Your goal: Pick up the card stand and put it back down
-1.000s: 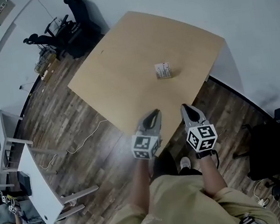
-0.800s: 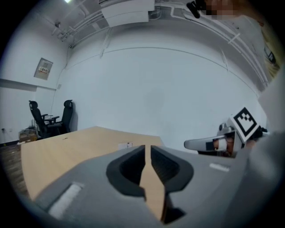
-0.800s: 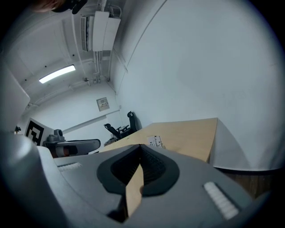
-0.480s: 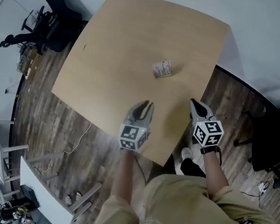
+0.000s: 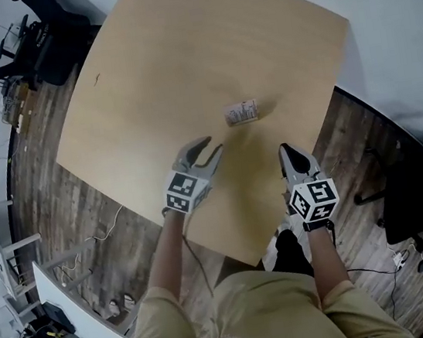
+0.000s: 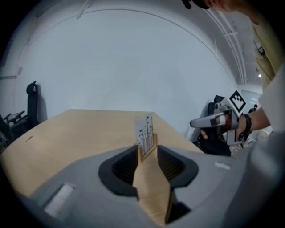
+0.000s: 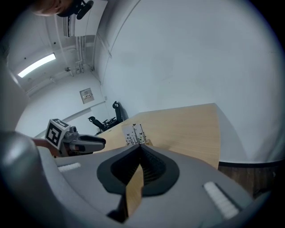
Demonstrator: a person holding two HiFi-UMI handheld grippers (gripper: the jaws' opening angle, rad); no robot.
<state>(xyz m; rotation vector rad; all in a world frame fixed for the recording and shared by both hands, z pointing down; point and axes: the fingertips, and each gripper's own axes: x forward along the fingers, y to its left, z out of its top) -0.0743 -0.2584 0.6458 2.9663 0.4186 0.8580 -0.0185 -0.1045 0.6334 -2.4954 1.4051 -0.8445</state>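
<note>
My left gripper hangs over the table, its jaws partly parted and just now opening. Nothing sits between them, only bare wood showing through the gap. The right gripper is clenched, tips meeting, empty, near the table's right edge, with its marker cube out over the floor.

The card stand stands upright on the table ahead of both grippers, untouched and apart from each, a little closer to the left one. In the left gripper view it lines up just past the jaw tips.

The dark print on the card is too small to read. From the head view the stand's base is hard to make out, and the table's far edge is cut off by the frame. My own shirt hides the floor below the near corner.

The stand is a white card set in a small wooden base. The table is pale, smooth wood with rounded corners, and the floor is dark planking. The gripper jaws are grey, with ribbed black hollows inside.

Bare wood lies on every side of the stand. The right edge runs close behind it, while broad open tabletop stretches left.
</note>
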